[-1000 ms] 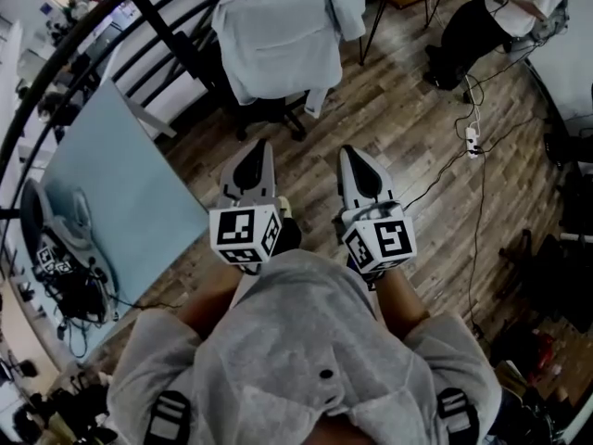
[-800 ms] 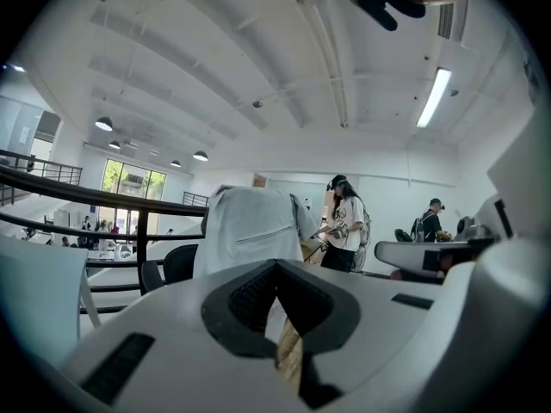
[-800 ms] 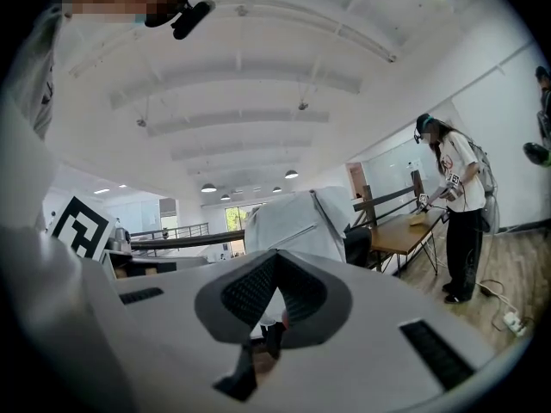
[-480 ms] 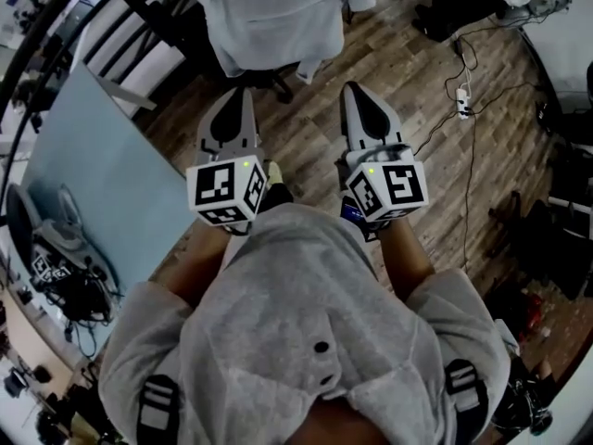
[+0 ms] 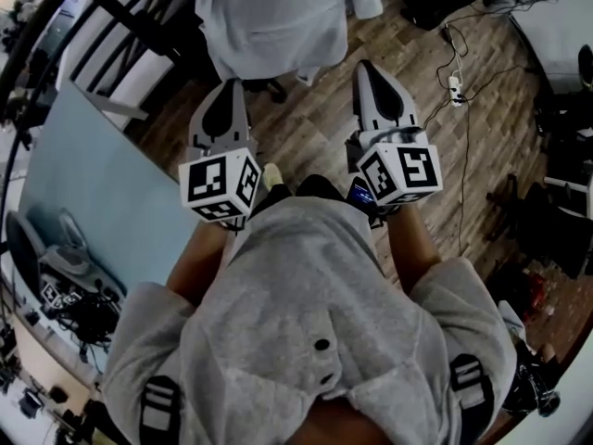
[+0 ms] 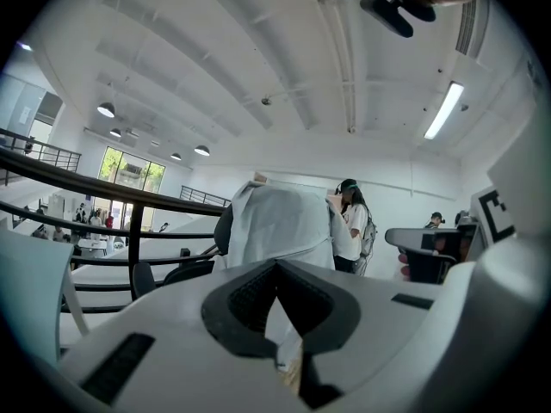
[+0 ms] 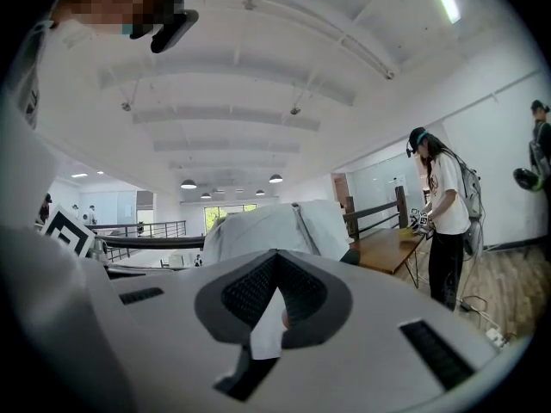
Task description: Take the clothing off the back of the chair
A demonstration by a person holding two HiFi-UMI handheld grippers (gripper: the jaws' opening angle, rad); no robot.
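No legible text, labels, brands or numbers.

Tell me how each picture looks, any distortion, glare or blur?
Head view: dim, and the fisheye bends the planks of the wooden floor. Left gripper view: round frame with black corners; the ceiling strip light is blown out. Right gripper view: same dark corners, even light, the white garment fairly sharp.

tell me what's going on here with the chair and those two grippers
A person in a grey hoodie holds the left gripper and the right gripper out toward a chair with a pale garment draped over its back. Both grippers are shut and empty, short of the garment, so nothing has been taken off the chair yet.
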